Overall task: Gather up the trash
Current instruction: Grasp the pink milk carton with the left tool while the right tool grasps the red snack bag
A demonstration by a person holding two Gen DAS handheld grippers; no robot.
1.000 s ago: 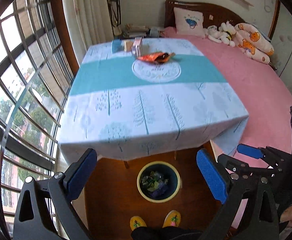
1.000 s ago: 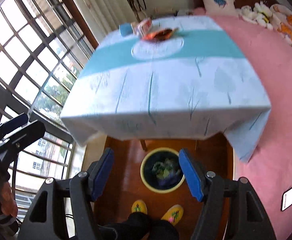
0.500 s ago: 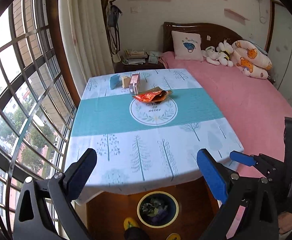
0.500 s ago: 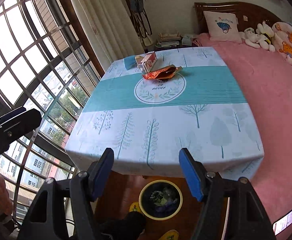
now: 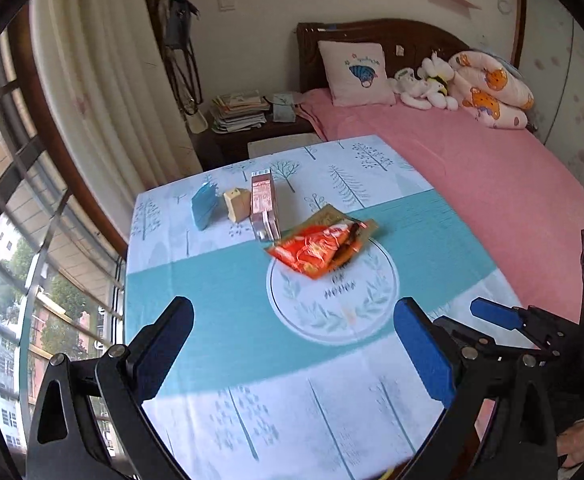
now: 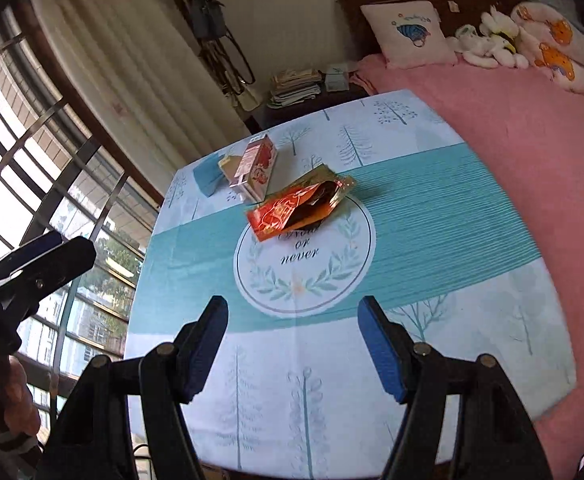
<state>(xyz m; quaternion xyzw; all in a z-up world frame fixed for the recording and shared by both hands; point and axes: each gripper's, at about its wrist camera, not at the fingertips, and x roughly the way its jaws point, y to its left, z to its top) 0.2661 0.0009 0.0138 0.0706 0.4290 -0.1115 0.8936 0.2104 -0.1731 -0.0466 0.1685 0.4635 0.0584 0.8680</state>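
So the view is now raised up over the table [image 5: 220, 304], and that's the big change: a second ago both cameras were pointed down at the floor, where a bin with trash in it was seen under the table's near edge. That bin is out of shot in both views now. What that probably means for the task: the drop-off spot has been checked, and the next piece of rubbish is being lined up.

The bed [image 5: 491, 184] with its pink cover is seen along the right side, with a pillow [image 5: 355, 74] and soft toys at the headboard.

On the table, the orange wrapper [image 5: 321, 250] is lying near the middle, partly over the round printed emblem. It looks crumpled and torn open, so it should be light and easy to pinch. Just behind it, a pink carton [image 5: 264, 204] is lying on its side, with a small beige box [image 5: 238, 205] and a blue packet [image 5: 204, 208] beside it towards the window.

The left gripper [image 5: 299, 354] is held wide open with nothing in it, well short of the wrapper. The right gripper [image 6: 293, 354] is also spread open and empty, and it's aimed roughly at the wrapper, which is judged the likely next pickup.
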